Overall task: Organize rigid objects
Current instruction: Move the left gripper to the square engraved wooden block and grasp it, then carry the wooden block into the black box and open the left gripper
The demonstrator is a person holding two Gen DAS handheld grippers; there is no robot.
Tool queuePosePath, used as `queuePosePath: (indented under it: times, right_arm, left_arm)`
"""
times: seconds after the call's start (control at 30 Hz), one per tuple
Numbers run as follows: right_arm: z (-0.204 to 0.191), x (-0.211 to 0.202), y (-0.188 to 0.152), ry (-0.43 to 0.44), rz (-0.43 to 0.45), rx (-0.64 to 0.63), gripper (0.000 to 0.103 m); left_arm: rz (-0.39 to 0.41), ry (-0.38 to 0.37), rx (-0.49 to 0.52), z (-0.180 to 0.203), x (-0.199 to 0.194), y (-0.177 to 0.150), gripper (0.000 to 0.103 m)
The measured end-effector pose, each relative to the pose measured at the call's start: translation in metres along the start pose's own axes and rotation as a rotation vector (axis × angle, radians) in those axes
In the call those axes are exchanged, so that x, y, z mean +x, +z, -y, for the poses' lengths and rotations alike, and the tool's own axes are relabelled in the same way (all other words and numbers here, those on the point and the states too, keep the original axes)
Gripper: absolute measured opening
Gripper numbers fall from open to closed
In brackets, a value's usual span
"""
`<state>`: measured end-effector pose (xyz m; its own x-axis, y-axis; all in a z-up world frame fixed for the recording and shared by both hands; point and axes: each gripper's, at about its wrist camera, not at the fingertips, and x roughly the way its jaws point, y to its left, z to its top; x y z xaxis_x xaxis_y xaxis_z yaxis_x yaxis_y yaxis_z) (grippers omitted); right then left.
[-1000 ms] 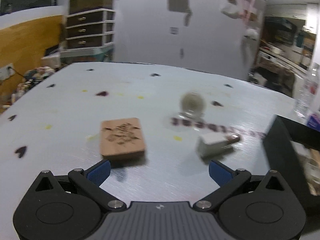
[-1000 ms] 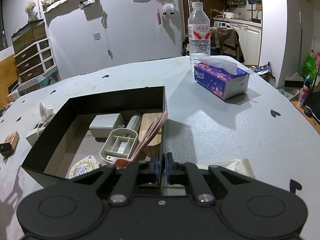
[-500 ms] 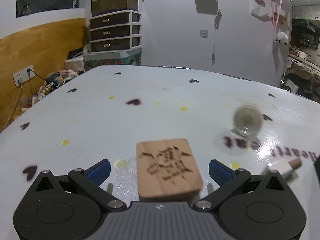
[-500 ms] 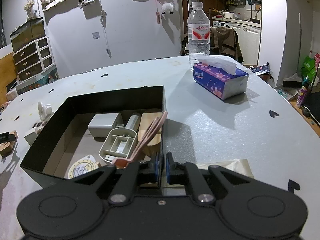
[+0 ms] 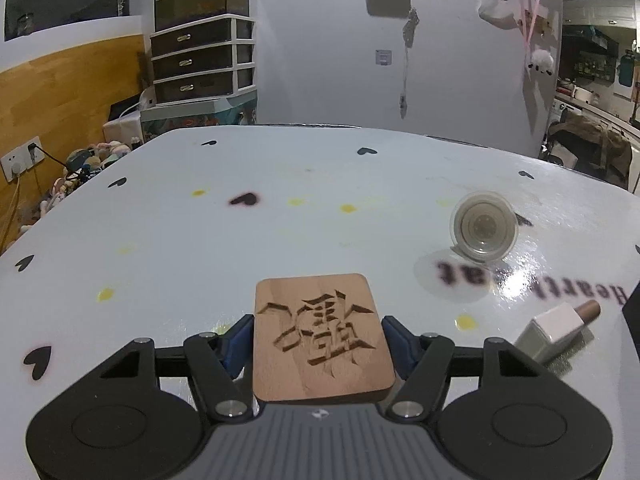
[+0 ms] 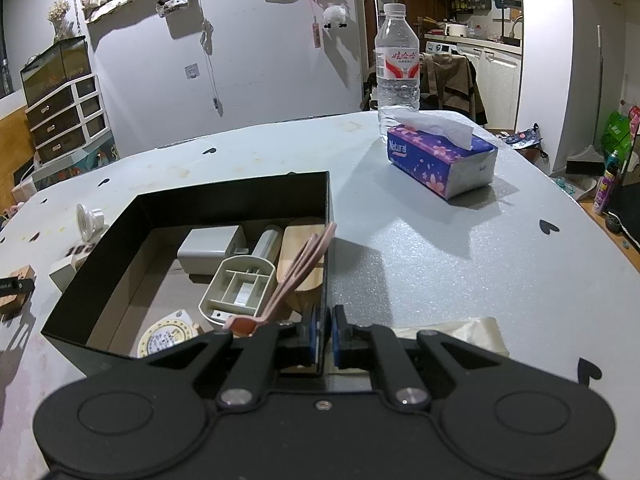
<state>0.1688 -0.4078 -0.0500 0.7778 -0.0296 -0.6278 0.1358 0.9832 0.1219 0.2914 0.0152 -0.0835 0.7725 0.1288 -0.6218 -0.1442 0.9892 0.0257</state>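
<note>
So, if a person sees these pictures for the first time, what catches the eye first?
Probably the carved wooden block, lying between the left gripper's fingers. Next, the black box, already holding several items, with the right gripper shut on its near wall. Behind it stands the purple tissue pack.

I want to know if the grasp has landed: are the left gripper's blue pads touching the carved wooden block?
Touching. The left wrist view shows the left gripper with both blue pads pressed against the sides of the carved wooden block, no gap visible.
</note>
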Motion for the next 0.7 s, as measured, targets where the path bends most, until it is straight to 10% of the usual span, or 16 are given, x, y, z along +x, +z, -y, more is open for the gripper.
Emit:
queuePosePath:
  times: [0.7]
  right_arm:
    - [0.000,-0.002,-0.001,0.001,0.004,0.000,0.007]
  left_arm:
    - [0.061,-0.292,-0.022,0.057,-0.091,-0.006,0.067]
